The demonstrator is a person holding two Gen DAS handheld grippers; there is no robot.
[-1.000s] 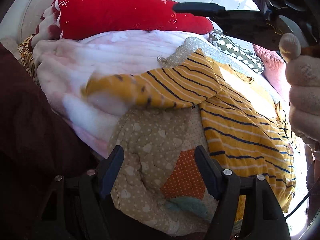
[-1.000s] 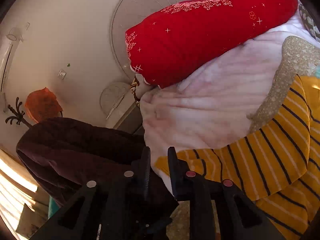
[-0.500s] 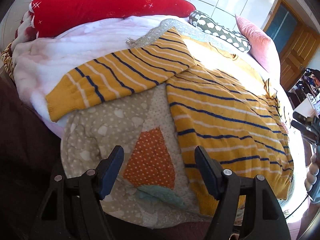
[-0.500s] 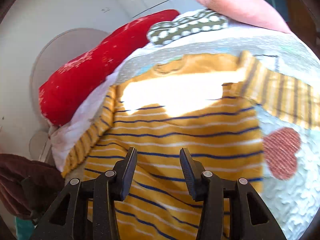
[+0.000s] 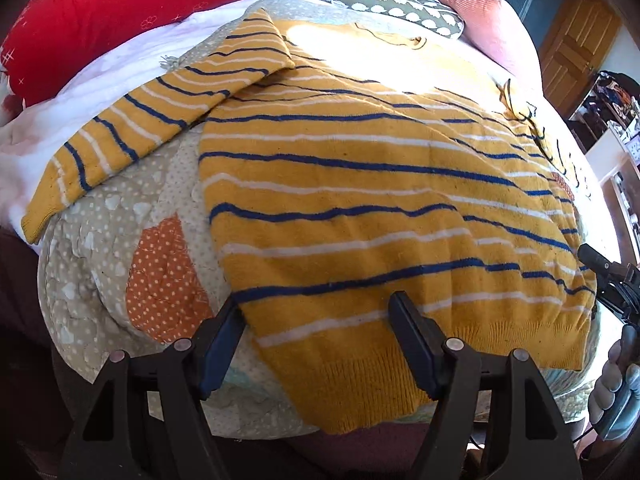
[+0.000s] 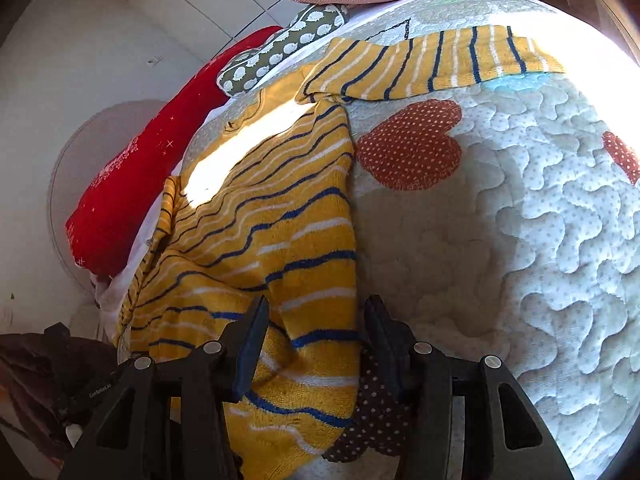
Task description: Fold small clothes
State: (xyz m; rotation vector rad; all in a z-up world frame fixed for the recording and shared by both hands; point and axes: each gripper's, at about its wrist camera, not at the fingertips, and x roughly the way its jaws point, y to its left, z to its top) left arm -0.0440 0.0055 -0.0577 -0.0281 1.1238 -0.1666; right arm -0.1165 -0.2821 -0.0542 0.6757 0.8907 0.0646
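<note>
Sweater [image 5: 380, 208] hem under closing left gripper [image 5: 316, 340], nothing pinched; right-wrist view alone: opening right gripper [image 6: 316, 344] straddling its corner.

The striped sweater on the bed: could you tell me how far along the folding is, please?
Done: the yellow striped sweater lies spread flat on the quilt, sleeves out, no fold made. In hand: the left gripper is closing and the right gripper opening, both over its bottom hem. Left: every fold.
</note>
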